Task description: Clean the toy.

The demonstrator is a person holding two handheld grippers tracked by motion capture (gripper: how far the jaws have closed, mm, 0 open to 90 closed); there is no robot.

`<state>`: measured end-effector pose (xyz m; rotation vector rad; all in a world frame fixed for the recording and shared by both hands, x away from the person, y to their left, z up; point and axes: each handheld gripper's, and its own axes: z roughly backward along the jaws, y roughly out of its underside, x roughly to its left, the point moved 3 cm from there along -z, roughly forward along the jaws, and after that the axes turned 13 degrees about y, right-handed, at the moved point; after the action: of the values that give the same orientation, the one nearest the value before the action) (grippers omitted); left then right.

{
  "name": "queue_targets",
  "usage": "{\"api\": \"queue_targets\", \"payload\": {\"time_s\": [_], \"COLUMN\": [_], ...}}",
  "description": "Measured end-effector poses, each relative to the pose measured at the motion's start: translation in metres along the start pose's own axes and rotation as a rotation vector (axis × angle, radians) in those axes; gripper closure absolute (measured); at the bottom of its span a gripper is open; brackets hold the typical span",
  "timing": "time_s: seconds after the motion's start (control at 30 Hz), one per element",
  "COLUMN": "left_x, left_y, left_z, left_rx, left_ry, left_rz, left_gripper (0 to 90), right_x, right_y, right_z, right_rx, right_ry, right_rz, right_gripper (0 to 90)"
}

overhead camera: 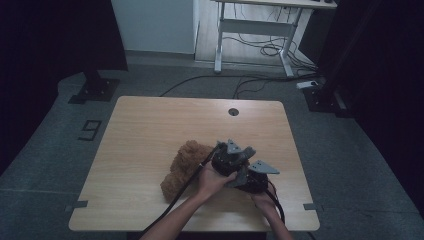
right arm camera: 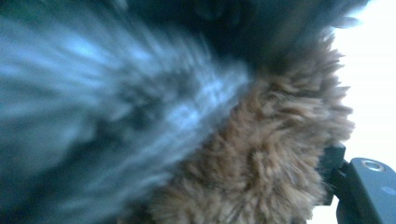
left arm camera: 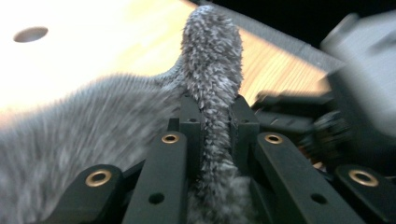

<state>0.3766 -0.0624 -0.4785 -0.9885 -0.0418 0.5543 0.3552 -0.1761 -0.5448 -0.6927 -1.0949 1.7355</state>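
A brown furry plush point(overhead camera: 184, 166) lies on the wooden table point(overhead camera: 145, 125), near its front middle. My left gripper point(overhead camera: 231, 156) is at the plush's right edge, shut on a narrow strip of its fur point(left arm camera: 212, 51) that stands up between the jaws. My right gripper point(overhead camera: 252, 177) sits just right of the left one, close to the front edge. In the right gripper view brown fur point(right arm camera: 261, 168) crowds up to the camera and presses against the one visible fingertip point(right arm camera: 334, 161); the other jaw is hidden behind fur.
A round cable hole point(overhead camera: 233, 111) is in the table's far edge. A white desk frame point(overhead camera: 255, 30) and loose cables point(overhead camera: 260, 80) are on the floor beyond. Black stand bases point(overhead camera: 94, 90) flank the table. The table's left half is bare wood.
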Motion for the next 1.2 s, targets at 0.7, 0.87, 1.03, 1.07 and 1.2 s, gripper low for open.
{"api": "queue_targets", "payload": {"time_s": [0.7, 0.87, 1.03, 1.07, 1.2], "left_x": [0.077, 0.084, 0.1, 0.1, 0.097], "left_y": [0.061, 0.075, 0.107, 0.112, 0.107], "left_z": [0.138, 0.151, 0.15, 0.147, 0.131], "left_rx": [-0.136, -0.142, -0.096, -0.099, -0.097], "left_ry": [-0.189, -0.198, -0.147, -0.127, -0.143], "left_rz": [0.152, 0.202, 0.307, 0.316, 0.299], "left_gripper": [79.7, 79.5, 79.3, 79.2, 79.3], "right_x": [0.003, 0.003, -0.001, -0.001, 0.0], "right_y": [-0.001, 0.0, 0.003, 0.003, 0.003], "right_z": [0.0, 0.001, 0.001, 0.001, 0.0], "right_rx": [-0.036, -0.038, -0.034, -0.034, -0.033], "right_ry": [0.004, 0.008, -0.004, -0.005, 0.005], "right_rz": [0.003, 0.006, -0.007, -0.009, -0.016], "right_gripper": [32.4, 32.6, 32.8, 32.8, 33.5]}}
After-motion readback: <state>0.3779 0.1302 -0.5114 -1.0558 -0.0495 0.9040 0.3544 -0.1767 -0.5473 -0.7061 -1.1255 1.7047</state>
